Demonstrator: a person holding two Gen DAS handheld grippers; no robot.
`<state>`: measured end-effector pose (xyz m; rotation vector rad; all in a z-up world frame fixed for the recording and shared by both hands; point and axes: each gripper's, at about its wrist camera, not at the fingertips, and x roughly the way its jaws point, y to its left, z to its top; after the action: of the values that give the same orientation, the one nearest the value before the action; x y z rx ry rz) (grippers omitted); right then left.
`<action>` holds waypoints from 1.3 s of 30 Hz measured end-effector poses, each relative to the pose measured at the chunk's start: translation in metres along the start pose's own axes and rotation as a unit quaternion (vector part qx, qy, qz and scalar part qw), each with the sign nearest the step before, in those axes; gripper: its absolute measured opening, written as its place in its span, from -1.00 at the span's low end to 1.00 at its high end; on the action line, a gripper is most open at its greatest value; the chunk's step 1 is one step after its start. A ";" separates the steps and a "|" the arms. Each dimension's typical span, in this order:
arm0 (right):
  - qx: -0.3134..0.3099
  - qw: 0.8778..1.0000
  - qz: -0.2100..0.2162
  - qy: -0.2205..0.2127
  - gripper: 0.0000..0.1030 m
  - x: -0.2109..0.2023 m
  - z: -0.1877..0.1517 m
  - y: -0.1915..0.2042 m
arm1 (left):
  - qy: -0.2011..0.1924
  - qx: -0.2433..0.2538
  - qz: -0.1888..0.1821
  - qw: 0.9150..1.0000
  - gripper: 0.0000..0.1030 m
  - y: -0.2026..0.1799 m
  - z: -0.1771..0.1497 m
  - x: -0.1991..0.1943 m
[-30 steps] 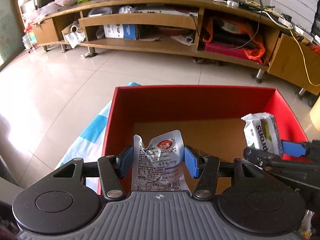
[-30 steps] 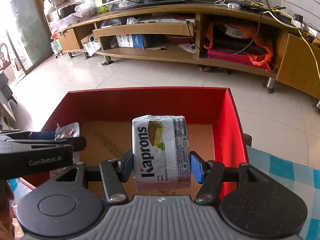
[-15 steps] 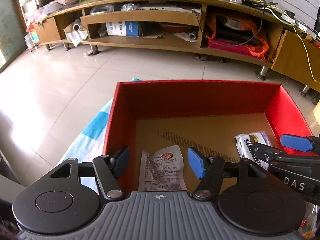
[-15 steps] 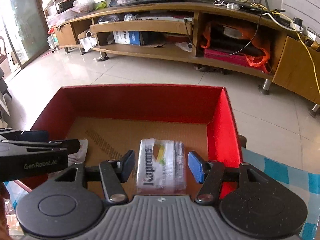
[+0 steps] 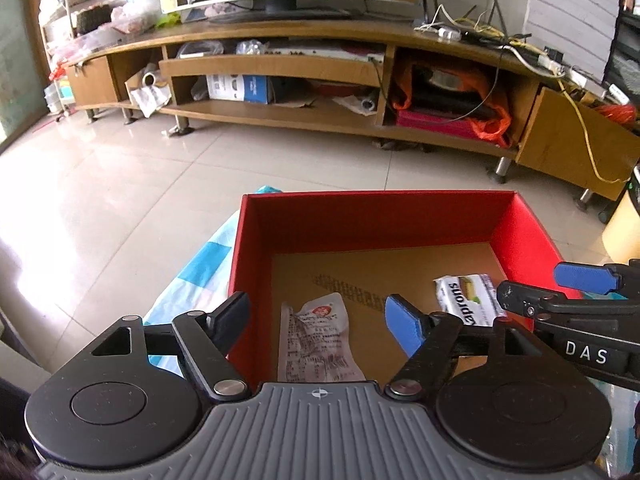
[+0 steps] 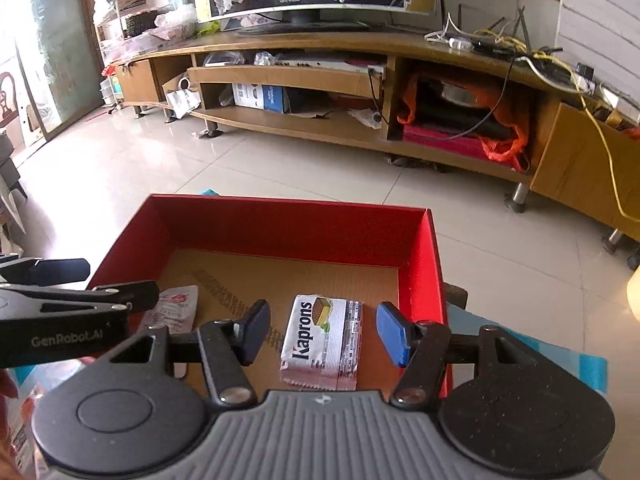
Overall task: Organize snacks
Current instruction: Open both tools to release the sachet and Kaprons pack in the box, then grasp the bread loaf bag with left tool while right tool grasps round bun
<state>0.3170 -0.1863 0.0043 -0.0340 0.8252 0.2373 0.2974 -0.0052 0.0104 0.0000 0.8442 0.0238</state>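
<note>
A red box (image 5: 376,216) with a brown cardboard floor stands on a blue-and-white checked cloth. A silver snack pouch with a red logo (image 5: 316,344) lies flat on the box floor at the near left. A white Kaprons wafer pack (image 6: 322,344) lies flat at the near right; it also shows in the left wrist view (image 5: 466,300). My left gripper (image 5: 318,322) is open above the pouch and holds nothing. My right gripper (image 6: 324,332) is open above the wafer pack and holds nothing. The pouch also shows in the right wrist view (image 6: 172,306).
The box also shows in the right wrist view (image 6: 292,220). The checked cloth (image 5: 200,268) reaches past the box on the left. Beyond is a tiled floor (image 5: 120,184) and a long wooden TV stand (image 5: 280,64) with cluttered shelves. A cream container (image 5: 624,228) stands at the right edge.
Both grippers opened and let go of their snacks. The pouch and the wafer pack dropped to the box floor. Both grippers have drawn back and up from the box.
</note>
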 end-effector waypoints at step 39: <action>-0.032 0.999 0.003 -0.005 0.24 -0.110 -0.076 0.026 | -0.002 0.073 -0.051 0.996 0.68 0.001 -0.086 -0.084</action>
<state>0.1847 -0.1916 0.0350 -0.0908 0.8076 0.2686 0.1772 -0.0073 0.0160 0.0940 0.8385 -0.1336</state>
